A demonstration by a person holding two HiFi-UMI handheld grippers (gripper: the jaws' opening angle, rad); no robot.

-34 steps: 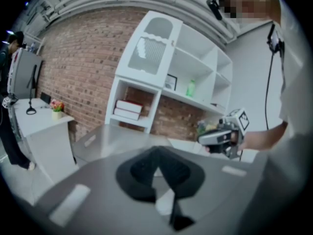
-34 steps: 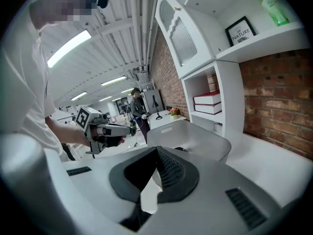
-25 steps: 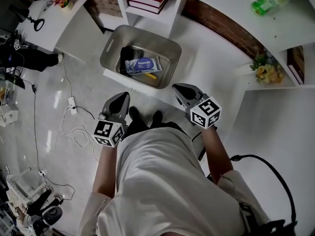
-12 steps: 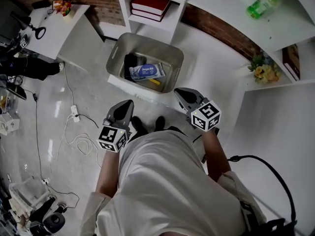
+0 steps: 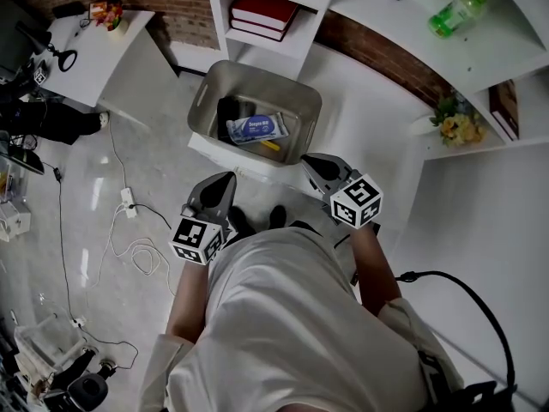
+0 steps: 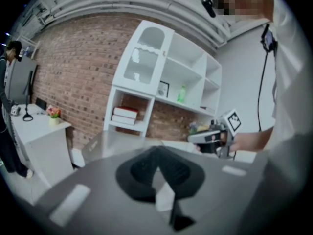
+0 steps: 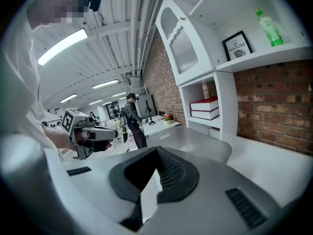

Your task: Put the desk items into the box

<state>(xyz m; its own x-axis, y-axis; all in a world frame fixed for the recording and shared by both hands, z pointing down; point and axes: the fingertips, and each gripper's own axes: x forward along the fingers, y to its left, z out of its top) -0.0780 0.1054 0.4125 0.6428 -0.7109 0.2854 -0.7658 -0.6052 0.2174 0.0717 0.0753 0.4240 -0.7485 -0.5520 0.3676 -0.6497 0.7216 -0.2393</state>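
A grey box [image 5: 204, 91] stands on the white desk. It holds a white and blue packet [image 5: 256, 127], a black item [image 5: 226, 110] and a small yellow thing [image 5: 269, 143]. My left gripper [image 5: 225, 178] hovers over the floor just short of the box's near edge, shut and empty. My right gripper [image 5: 307, 160] hangs by the box's near right corner, also shut with nothing in it. In the left gripper view the jaws [image 6: 157, 153] meet in front of the box [image 6: 105, 141]. The right gripper view shows its own closed jaws [image 7: 156, 151] and the box [image 7: 195, 141] beyond them.
White shelves behind the box carry red books [image 5: 262, 11], a green bottle [image 5: 457, 5] and flowers [image 5: 459, 127]. A white side table [image 5: 94, 45] stands to the left. Cables [image 5: 129, 221] lie on the floor. Another person [image 7: 132, 116] stands far off.
Almost nothing differs. The head view has shifted slightly and the right gripper has edged a little. Both grippers stay shut and empty near the box.
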